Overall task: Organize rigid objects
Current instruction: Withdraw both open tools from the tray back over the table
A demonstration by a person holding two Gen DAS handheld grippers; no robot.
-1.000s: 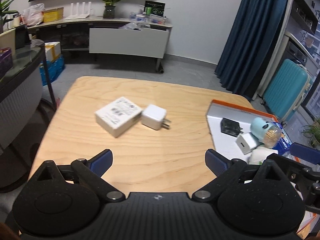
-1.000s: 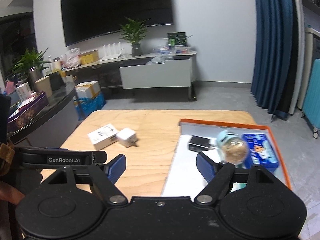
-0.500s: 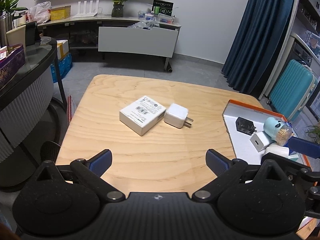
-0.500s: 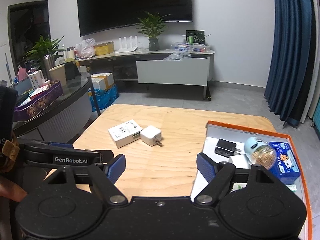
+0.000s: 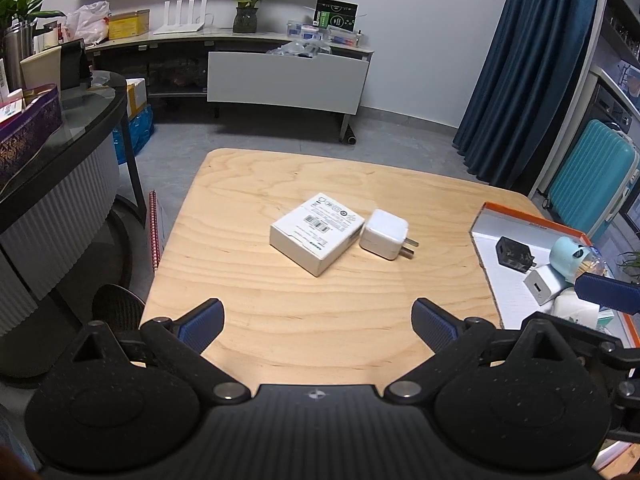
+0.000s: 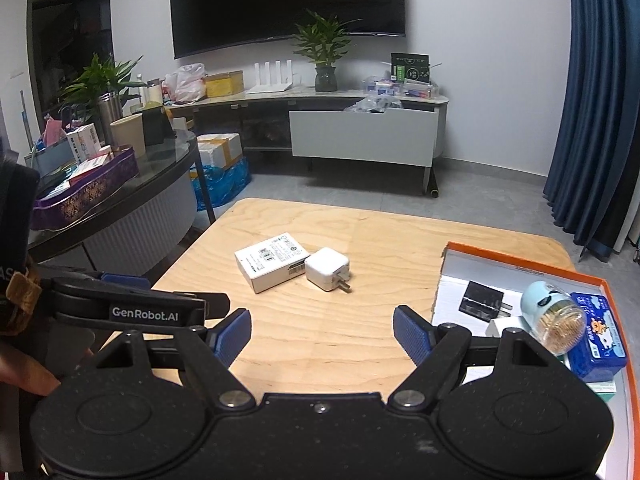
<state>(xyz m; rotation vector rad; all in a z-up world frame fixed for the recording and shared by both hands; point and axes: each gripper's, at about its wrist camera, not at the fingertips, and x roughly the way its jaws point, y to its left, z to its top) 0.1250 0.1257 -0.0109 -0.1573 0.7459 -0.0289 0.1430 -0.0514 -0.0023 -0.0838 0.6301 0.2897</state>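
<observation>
I am drawing both tongs [image 5: 316,322] [image 6: 322,334], still apart and empty, back from mid-worktop, leaving box [image 5: 317,232] and charger [image 5: 384,233] to collect.

A flat white box [image 5: 316,232] is lying mid-table, a white plug charger [image 5: 385,234] touching its right end, prongs pointing right. In the orange-rimmed tray [image 6: 520,266] are sitting a black charger [image 6: 482,298], a toothpick jar [image 6: 554,318] lying tipped, and a blue tin [image 6: 598,334].
</observation>
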